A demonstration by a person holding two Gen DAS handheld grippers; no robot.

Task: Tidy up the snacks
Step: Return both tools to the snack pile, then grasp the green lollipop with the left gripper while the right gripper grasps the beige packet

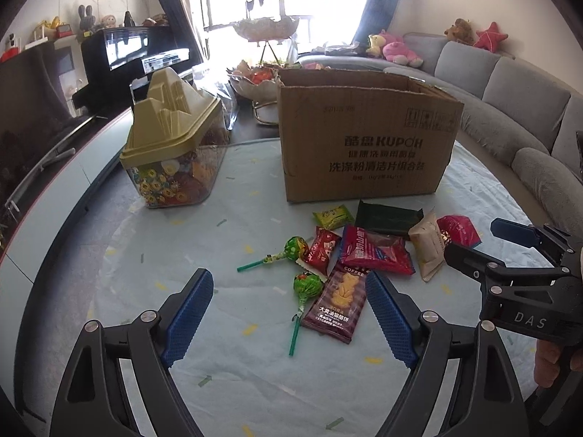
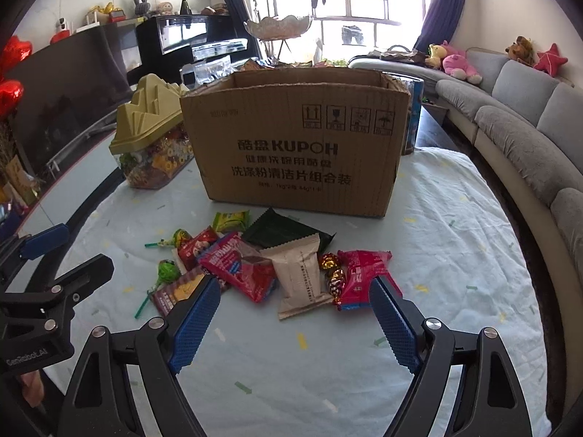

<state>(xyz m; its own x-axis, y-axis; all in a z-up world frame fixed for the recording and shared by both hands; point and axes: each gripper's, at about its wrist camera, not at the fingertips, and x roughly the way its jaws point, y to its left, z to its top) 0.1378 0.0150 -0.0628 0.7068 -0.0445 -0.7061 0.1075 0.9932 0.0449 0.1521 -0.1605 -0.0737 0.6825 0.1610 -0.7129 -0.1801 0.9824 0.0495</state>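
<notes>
1. The left gripper [image 1: 289, 315] fills the bottom of the left wrist view, its jaws wide apart with nothing clamped; between the blue pads [image 1: 189, 313] lie a green lollipop [image 1: 306, 287] and a purple biscuit packet [image 1: 337, 306] on the tabletop [image 1: 145, 255].
2. The right gripper [image 2: 295, 322] sits low in the right wrist view, jaws likewise spread and holding nothing; the pads [image 2: 195, 326] frame the near edge of the snack pile.
3. The snacks lie loose on the pale cloth in the middle of both views, just in front of the cardboard box [image 2: 295, 142].
4. In the right wrist view, from left to right: a second lollipop [image 2: 178, 238], a small red packet [image 2: 196, 247], a larger red pouch [image 2: 240, 266], a beige packet [image 2: 298, 276], two foil-wrapped sweets [image 2: 333, 271] and a bright red packet [image 2: 364, 276].
5. Behind these, nearer the box, lie a yellow-green packet [image 2: 231, 220] and a dark green packet [image 2: 284, 235].
6. The box stands upright with its top open, in the centre of the frame.
7. A clear jar [image 1: 175, 167] with a sculpted olive lid, filled with colourful sweets, stands left of the box.
8. The right gripper [image 1: 524, 266] also shows at the right edge of the left wrist view, and a hand [image 1: 554, 364] grips its handle.
9. A grey sofa [image 2: 510, 120] curves along the right side.
</notes>
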